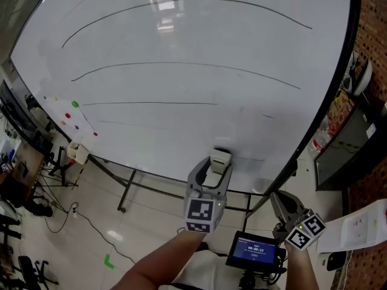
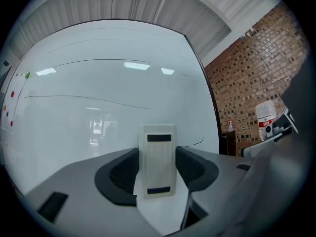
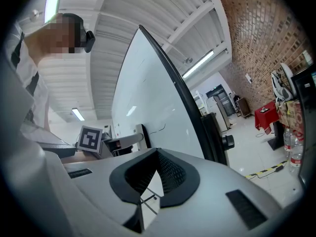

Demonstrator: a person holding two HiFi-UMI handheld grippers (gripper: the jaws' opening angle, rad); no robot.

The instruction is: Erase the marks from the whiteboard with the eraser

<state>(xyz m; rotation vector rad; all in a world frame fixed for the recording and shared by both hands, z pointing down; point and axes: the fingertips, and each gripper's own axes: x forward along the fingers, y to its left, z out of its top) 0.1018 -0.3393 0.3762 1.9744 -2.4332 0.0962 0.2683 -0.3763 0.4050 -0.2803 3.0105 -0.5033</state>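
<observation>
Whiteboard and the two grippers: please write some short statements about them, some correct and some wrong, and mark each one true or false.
1. The left gripper holds the eraser between its jaws. True.
2. The whiteboard is wiped clean. False: several long dark lines cross it.
3. The right gripper holds a marker. False: its jaws are together, with nothing between them.
4. A brick wall stands to the right of the whiteboard. True.
5. The eraser is at the top edge of the whiteboard. False: in the head view it is near the lower edge.
</observation>
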